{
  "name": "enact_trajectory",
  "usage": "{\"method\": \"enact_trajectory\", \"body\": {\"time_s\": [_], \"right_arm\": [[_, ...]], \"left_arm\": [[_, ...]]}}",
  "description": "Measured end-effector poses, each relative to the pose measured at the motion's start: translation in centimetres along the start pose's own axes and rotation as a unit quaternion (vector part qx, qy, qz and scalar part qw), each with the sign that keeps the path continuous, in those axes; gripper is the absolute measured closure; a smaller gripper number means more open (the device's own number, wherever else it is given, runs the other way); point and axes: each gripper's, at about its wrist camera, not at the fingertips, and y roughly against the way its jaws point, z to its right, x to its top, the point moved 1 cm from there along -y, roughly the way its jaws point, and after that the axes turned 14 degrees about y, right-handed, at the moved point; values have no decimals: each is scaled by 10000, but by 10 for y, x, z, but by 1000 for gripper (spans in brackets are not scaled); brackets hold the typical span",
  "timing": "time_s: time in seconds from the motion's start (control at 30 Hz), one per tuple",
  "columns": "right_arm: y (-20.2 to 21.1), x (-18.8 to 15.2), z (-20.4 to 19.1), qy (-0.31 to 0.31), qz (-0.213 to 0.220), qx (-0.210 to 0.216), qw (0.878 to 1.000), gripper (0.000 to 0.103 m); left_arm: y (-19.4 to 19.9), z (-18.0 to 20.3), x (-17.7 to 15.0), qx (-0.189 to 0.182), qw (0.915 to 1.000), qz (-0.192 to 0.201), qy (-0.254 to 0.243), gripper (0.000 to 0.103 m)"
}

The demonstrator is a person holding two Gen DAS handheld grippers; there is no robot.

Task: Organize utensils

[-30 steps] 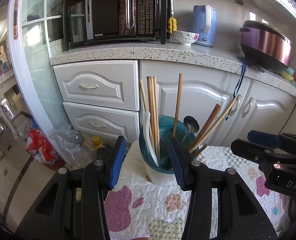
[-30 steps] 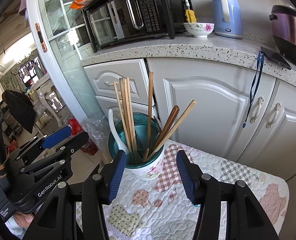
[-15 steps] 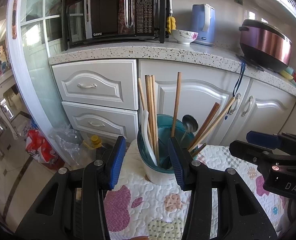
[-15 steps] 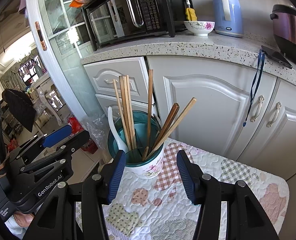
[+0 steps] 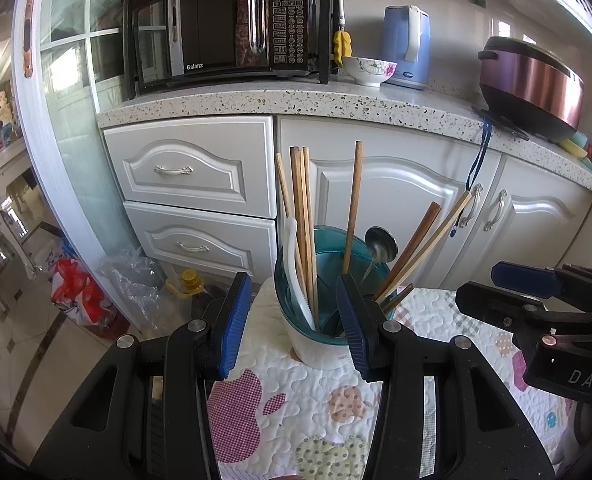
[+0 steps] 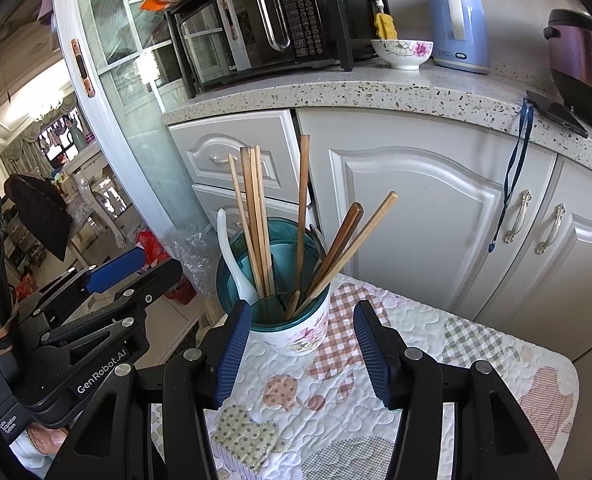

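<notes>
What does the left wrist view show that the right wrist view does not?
Only the left wrist view shows the metal spoon bowl in the holder, the yellow bottle on the floor and the whole rice cooker.

Only the right wrist view shows the flower print on the holder and the room behind the glass door.

Both show the chopsticks, white spoon, microwave, kettle, bowl, and the open left gripper and right gripper.
</notes>
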Motion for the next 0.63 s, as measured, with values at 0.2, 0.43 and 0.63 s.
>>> {"method": "enact_trajectory", "body": {"time_s": [0.2,0.43,0.63], "right_arm": [[-2,-1,-1,24,-38,14,10000,51],[-4,-4,0,12,-60,24,10000,50],[-5,-18,19,-167,-79,-68,9998,50]], "left_arm": [[-3,-3,-1,-55,9999,-52,71,59],[-4,-3,-3,-113,9999,3,53,59],[-10,-5,-5,-126,9999,-24,62,59]]}}
